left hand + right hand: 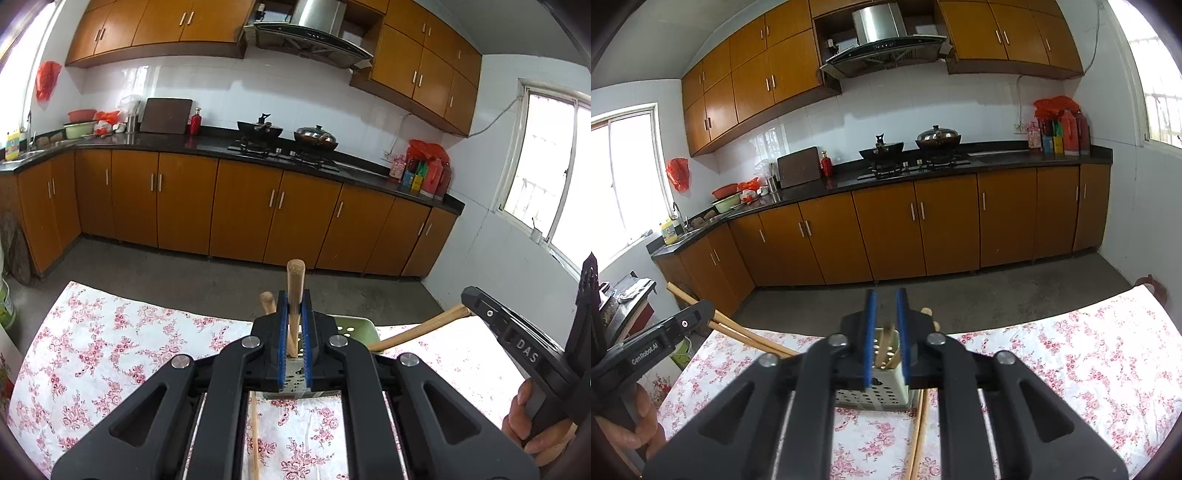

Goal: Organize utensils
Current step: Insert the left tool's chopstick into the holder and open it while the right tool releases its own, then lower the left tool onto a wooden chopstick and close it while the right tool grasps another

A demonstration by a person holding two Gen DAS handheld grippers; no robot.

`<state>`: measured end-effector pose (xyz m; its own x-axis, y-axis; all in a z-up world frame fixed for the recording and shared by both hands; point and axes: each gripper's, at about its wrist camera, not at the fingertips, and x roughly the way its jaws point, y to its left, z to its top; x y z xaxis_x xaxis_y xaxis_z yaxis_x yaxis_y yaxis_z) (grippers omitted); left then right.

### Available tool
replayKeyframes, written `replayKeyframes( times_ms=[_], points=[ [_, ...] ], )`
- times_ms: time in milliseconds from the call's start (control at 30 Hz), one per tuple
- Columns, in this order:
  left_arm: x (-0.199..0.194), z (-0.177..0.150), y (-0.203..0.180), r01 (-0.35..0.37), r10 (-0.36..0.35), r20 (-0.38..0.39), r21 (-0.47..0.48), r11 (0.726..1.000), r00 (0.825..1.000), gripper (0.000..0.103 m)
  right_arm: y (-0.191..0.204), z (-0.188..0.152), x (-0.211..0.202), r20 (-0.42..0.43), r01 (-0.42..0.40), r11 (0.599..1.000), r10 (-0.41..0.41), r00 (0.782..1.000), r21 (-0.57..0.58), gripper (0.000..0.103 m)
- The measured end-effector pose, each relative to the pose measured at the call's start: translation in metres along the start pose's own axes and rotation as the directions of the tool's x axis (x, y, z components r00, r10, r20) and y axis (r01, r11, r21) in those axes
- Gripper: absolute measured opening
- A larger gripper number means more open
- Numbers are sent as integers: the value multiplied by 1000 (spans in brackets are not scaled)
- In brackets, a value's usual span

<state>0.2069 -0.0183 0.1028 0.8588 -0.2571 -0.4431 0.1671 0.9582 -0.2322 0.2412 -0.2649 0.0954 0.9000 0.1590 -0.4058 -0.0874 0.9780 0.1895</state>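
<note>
On the flowered tablecloth [110, 343] a loose chopstick [254, 435] lies nearest. The left gripper [294, 314] pinches a chopstick pair [295, 291], tips above the perforated holder [875, 387]. Keep the pair upright; lower before releasing. The right gripper [885, 332] hangs over the holder, jaws spread, holding nothing. Beyond stands the kitchen counter [923, 173].
</note>
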Motion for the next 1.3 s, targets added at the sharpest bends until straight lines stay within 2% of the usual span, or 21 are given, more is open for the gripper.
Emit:
replayKeyframes(
  times_ms=[67,333,467,567,600,667,767,900,1067,1300],
  points=[
    [-4,1,2,-4,4,9,-5,1000,1000,7,-4,0,-7,17,11,1000,-11,1000,9,22],
    [-31,9,16,-13,16,65,-34,999,998,8,-33,-9,-41,67,100,993,-104,992,58,24],
    [-48,0,28,-29,32,85,-45,999,996,8,-58,-36,-53,30,164,984,-167,986,74,24],
    [-54,-17,42,-60,64,78,-43,997,995,9,-77,-68,-46,-56,198,976,-193,980,90,24],
    [-53,-24,48,-82,85,67,-41,996,994,10,-81,-77,-42,-86,200,975,-192,978,95,24],
    [-45,-38,60,-116,117,32,-40,992,993,20,-89,-100,-25,-166,206,974,-188,968,100,24],
    [-19,-67,80,-169,166,-70,-38,985,984,21,-91,-137,6,-298,176,979,-137,945,107,24],
    [10,-101,95,-192,181,-188,-39,981,965,21,-69,-173,38,-403,105,990,-60,913,91,24],
    [29,-131,98,-184,169,-275,-32,982,946,21,-45,-196,58,-463,60,997,-33,886,43,23],
    [38,-149,97,-167,151,-320,-22,986,935,22,-34,-210,74,-499,62,998,-56,865,-5,23]
  ],
)
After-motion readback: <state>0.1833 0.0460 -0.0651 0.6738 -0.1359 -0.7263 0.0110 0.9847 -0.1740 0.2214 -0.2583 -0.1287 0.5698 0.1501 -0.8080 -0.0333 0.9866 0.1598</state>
